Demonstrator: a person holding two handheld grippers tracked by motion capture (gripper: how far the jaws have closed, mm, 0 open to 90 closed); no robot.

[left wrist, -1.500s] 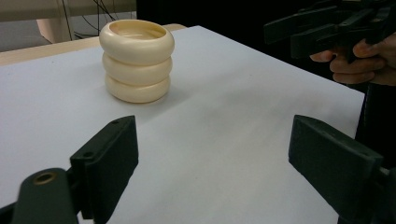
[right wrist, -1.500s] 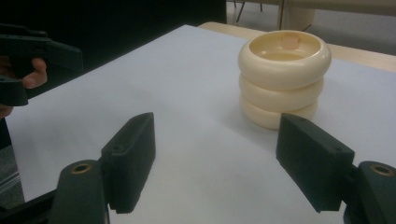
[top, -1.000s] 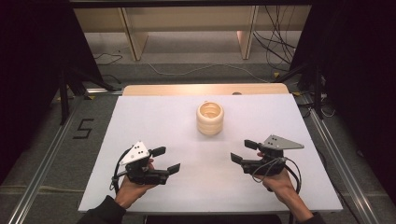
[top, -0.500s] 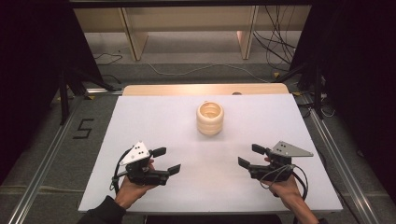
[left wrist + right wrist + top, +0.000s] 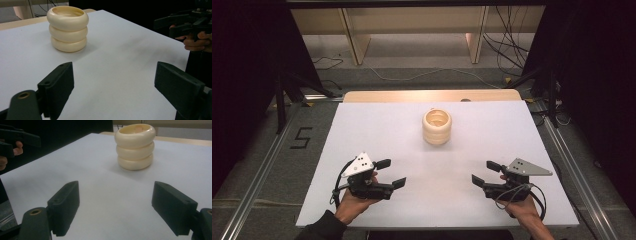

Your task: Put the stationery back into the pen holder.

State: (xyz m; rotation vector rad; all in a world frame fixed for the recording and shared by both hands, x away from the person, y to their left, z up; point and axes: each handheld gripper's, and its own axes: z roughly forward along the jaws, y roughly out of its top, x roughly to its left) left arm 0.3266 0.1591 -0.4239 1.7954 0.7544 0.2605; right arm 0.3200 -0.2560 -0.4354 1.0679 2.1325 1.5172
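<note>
High view: A cream stack [image 5: 437,127] of three rings stood upright on the white bench [image 5: 377,125], a little beyond its middle. The left gripper [image 5: 391,173] lay low near the front edge at the left, held by the left hand [image 5: 354,202], its jaws wide apart and aimed toward the middle of the bench. The right gripper [image 5: 485,173] sat opposite it near the front edge at the right, in the right hand [image 5: 524,210], jaws likewise wide and pointed inward. The stack stood farther back, well apart from both, roughly midway between them. Neither gripper held anything.

Left gripper view: The two black jaws rose wide from the bottom with bare bench between them. The stack [image 5: 68,29] stood ahead and to the upper left, beyond the left jaw and clear of it. The right gripper [image 5: 175,23] appeared at the upper right edge.

Right gripper view: The jaws again stood wide over bare bench. The stack [image 5: 135,146] stood ahead, right of centre, untouched. The left gripper [image 5: 17,141] showed at the upper left edge.
</note>
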